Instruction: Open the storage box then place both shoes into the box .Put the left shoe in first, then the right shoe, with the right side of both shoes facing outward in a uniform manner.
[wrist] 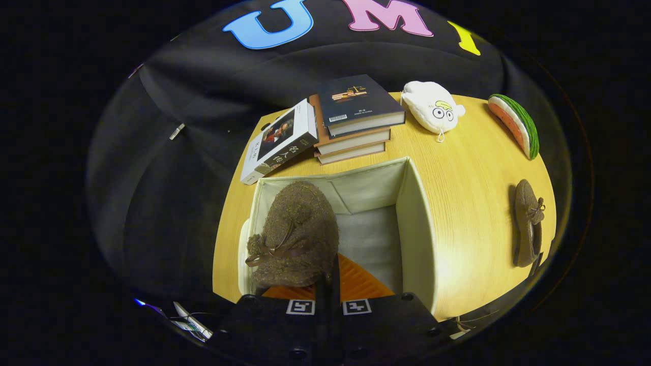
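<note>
Gripper (325,284) is clenched on the fuzzy brown shoe (295,234) over the open box (417,218); soft, light, pinch at the collar.

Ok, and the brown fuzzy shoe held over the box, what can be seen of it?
The brown fuzzy shoe looks like woolly fabric with a thin brown bow at one side. It hangs over the open white fabric storage box, along its left wall, with the gripper shut on its near end. Its sole is hidden. A matching brown shoe lies on the yellow wooden table.
</note>
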Demonstrator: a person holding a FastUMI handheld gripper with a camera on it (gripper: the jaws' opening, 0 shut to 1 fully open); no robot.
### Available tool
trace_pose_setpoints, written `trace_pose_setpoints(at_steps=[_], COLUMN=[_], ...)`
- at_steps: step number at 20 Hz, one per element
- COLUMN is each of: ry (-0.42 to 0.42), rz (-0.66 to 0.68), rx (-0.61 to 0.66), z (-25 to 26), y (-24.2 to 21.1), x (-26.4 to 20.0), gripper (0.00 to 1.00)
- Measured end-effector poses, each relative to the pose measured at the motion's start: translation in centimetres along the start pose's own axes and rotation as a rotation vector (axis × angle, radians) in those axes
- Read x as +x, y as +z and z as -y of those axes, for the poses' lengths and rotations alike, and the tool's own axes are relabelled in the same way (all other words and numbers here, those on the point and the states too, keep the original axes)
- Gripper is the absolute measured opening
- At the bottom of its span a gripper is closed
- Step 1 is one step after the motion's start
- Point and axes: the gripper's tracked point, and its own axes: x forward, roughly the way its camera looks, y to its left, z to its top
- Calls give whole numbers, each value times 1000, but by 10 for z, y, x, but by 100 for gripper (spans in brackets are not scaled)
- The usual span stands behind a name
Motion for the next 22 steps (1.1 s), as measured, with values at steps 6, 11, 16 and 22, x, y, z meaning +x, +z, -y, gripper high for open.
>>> trace_pose_setpoints(at_steps=[6, 11, 16, 22], ry=[58, 192, 266, 279], rz=[-58, -137, -68, 104], rx=[-44, -80, -109, -94], z=[-20, -41, -38, 22], y=[-21, -45, -29, 26], x=[12, 10, -16, -89], gripper=[19, 60, 98, 99])
